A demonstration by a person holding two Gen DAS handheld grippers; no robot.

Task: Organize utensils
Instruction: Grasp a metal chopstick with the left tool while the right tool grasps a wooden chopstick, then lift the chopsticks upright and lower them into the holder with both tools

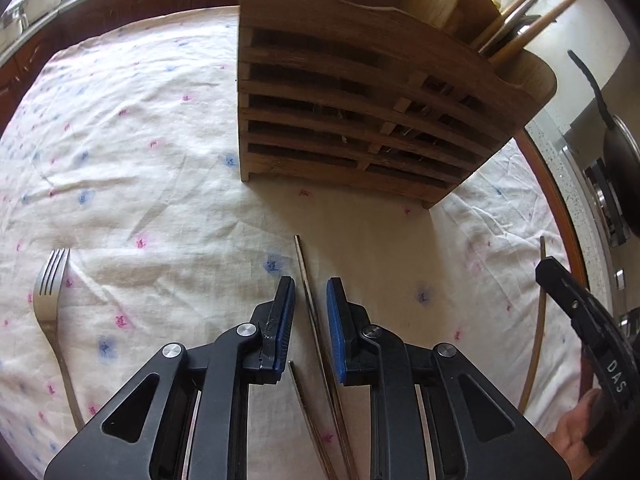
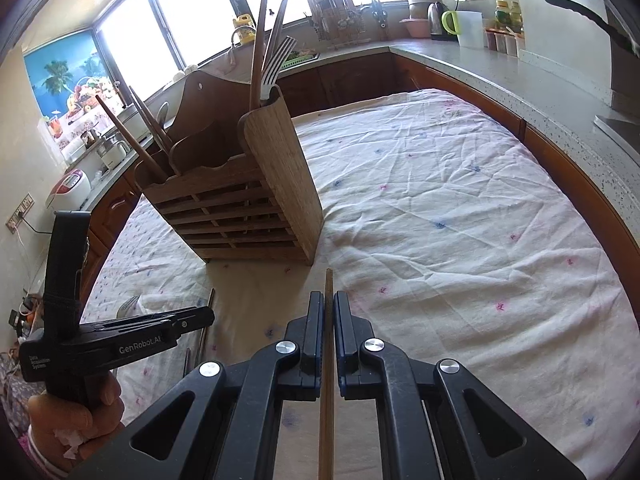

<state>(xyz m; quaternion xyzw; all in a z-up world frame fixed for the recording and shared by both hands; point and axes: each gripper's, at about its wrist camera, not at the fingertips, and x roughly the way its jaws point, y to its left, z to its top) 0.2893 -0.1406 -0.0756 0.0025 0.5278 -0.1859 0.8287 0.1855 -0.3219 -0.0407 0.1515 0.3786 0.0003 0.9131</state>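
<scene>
My right gripper (image 2: 329, 312) clamps a light, stiff chopstick (image 2: 328, 380) near its end; left gripper (image 1: 311, 300), narrow, straddles another chopstick (image 1: 316, 312).

White tablecloth (image 1: 168, 128) with pink and blue flecks, brown slatted wooden utensil holder (image 1: 360, 120), silver fork (image 1: 50, 292)

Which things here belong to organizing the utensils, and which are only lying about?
For the job:
- wooden utensil holder
- wooden chopstick clamped in the right tongs
- dark chopsticks between the left tongs
- fork on the cloth

Lying about:
- kettle
- rice cooker
- pan
</scene>
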